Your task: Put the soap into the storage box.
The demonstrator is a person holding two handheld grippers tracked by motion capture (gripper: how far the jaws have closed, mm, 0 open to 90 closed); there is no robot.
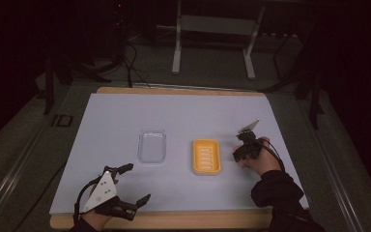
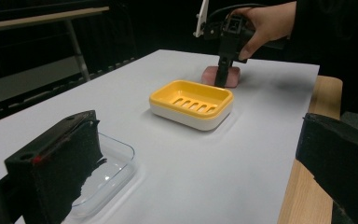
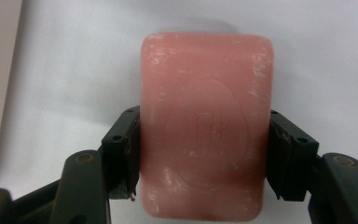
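The high view looks steeply down on the table. The left gripper view looks low across it, sharing the yellow soap dish. The right gripper view looks closely down on the pink soap.

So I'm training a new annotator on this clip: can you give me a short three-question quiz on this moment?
1. True or false: the right gripper has its jaws on either side of the pink soap bar.
2. What lies inside the yellow soap dish?
3. Which sits nearer the left gripper: A) the clear plastic lid, B) the yellow soap dish?

Key: 1 true. 2 nothing; the slotted tray is bare. 3 A.
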